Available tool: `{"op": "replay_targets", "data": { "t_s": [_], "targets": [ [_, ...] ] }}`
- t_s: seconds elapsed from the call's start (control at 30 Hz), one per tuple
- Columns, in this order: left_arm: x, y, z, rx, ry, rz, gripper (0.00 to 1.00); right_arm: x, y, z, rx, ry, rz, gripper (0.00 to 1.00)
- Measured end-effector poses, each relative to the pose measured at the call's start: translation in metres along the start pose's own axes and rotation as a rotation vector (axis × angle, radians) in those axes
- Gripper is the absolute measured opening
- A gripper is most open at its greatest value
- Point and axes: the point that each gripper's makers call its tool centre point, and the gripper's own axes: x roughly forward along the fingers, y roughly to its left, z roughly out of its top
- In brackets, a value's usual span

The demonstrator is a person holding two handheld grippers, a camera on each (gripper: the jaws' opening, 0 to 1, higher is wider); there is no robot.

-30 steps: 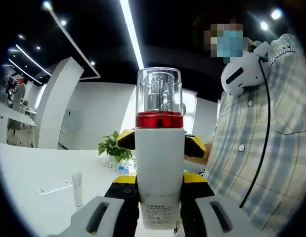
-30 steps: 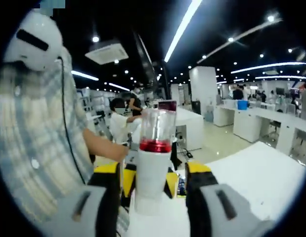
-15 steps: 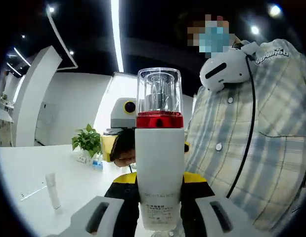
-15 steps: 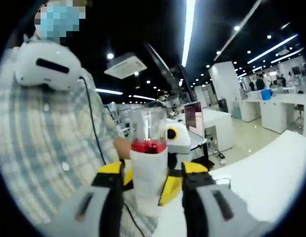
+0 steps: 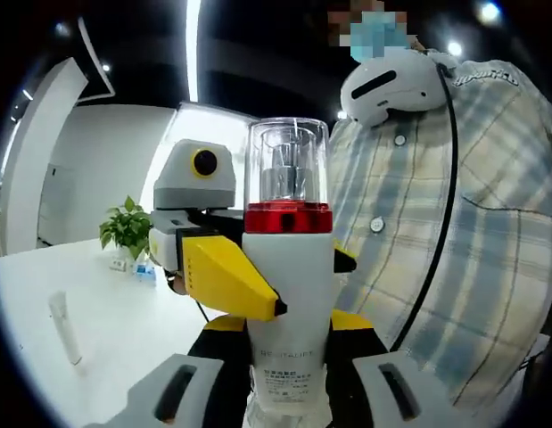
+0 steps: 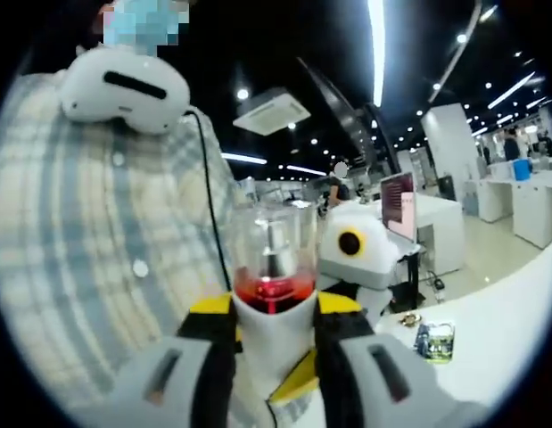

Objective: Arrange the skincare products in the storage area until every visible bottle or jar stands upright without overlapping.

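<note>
A white bottle (image 5: 289,321) with a red collar and a clear cap stands upright between the jaws of my left gripper (image 5: 289,332), which is shut on its lower body. My right gripper (image 5: 284,267) reaches in from the left at the bottle's shoulder, with one yellow finger (image 5: 226,283) in front of it and the other tip behind. In the right gripper view the same bottle (image 6: 274,325) sits between that gripper's yellow tips, and my right gripper (image 6: 274,308) is pressed against its sides.
A person in a plaid shirt (image 5: 454,267) stands close behind, with a white headset (image 5: 391,82) at the chest. On the white table (image 5: 124,330) stand a slim tube (image 5: 63,328) and a potted plant (image 5: 126,234). A small jar (image 6: 434,341) sits on the table in the right gripper view.
Both views have swung toward the person. My right gripper has come up to the bottle and its jaws have narrowed onto it. My left gripper keeps its hold.
</note>
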Motion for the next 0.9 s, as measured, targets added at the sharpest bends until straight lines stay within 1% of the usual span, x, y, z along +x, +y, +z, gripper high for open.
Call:
{"op": "replay_targets", "data": {
  "t_s": [0.03,0.07,0.13,0.17,0.2,0.27,0.33,0.4,0.43,0.47,0.5,0.57,0.6,0.67,0.7,0.77,0.83,0.9],
  "targets": [
    [0.001,0.0,-0.006,0.02,0.018,0.001,0.3,0.001,0.001,-0.006,-0.025,0.027,-0.004,0.31],
    [0.002,0.0,-0.009,0.018,0.031,0.001,0.3,0.002,0.002,-0.008,-0.03,0.039,-0.01,0.31],
    [0.003,0.0,-0.015,0.017,0.049,-0.003,0.31,0.002,0.004,-0.014,-0.035,0.05,-0.021,0.3],
    [0.003,0.001,-0.017,0.018,0.055,0.004,0.31,0.002,0.002,-0.018,-0.043,0.058,-0.037,0.3],
    [0.004,0.004,-0.02,0.024,0.055,0.016,0.31,0.001,0.001,-0.02,-0.048,0.063,-0.054,0.3],
    [0.003,0.013,-0.027,0.052,0.099,0.074,0.32,-0.002,-0.006,-0.029,-0.069,0.097,-0.118,0.3],
    [0.005,0.015,-0.032,0.038,0.099,0.081,0.34,-0.002,-0.009,-0.035,-0.077,0.108,-0.156,0.3],
    [0.005,0.021,-0.04,0.032,0.113,0.107,0.35,-0.002,-0.015,-0.045,-0.077,0.124,-0.219,0.3],
    [0.005,0.024,-0.044,0.021,0.121,0.119,0.36,-0.001,-0.017,-0.05,-0.061,0.124,-0.236,0.3],
    [0.005,0.025,-0.052,0.017,0.148,0.122,0.36,0.001,-0.017,-0.054,-0.063,0.127,-0.239,0.3],
    [0.006,0.025,-0.056,0.013,0.161,0.125,0.37,0.002,-0.017,-0.058,-0.064,0.133,-0.248,0.3],
    [0.009,0.026,-0.064,0.007,0.179,0.143,0.38,0.003,-0.019,-0.068,-0.066,0.163,-0.286,0.3],
    [0.01,0.025,-0.068,-0.002,0.185,0.145,0.38,0.004,-0.018,-0.071,-0.068,0.171,-0.291,0.29],
    [0.013,0.024,-0.075,-0.016,0.189,0.159,0.39,0.005,-0.017,-0.079,-0.053,0.172,-0.316,0.29],
    [0.014,0.025,-0.079,-0.033,0.185,0.176,0.4,0.005,-0.018,-0.083,-0.04,0.177,-0.338,0.29],
    [0.013,0.029,-0.081,-0.047,0.173,0.214,0.41,0.004,-0.021,-0.087,-0.028,0.178,-0.374,0.29],
    [0.013,0.036,-0.082,-0.063,0.15,0.282,0.42,-0.001,-0.028,-0.09,-0.007,0.167,-0.431,0.29],
    [0.013,0.044,-0.078,-0.053,0.136,0.349,0.43,-0.006,-0.037,-0.087,0.005,0.132,-0.497,0.29]
  ]
}}
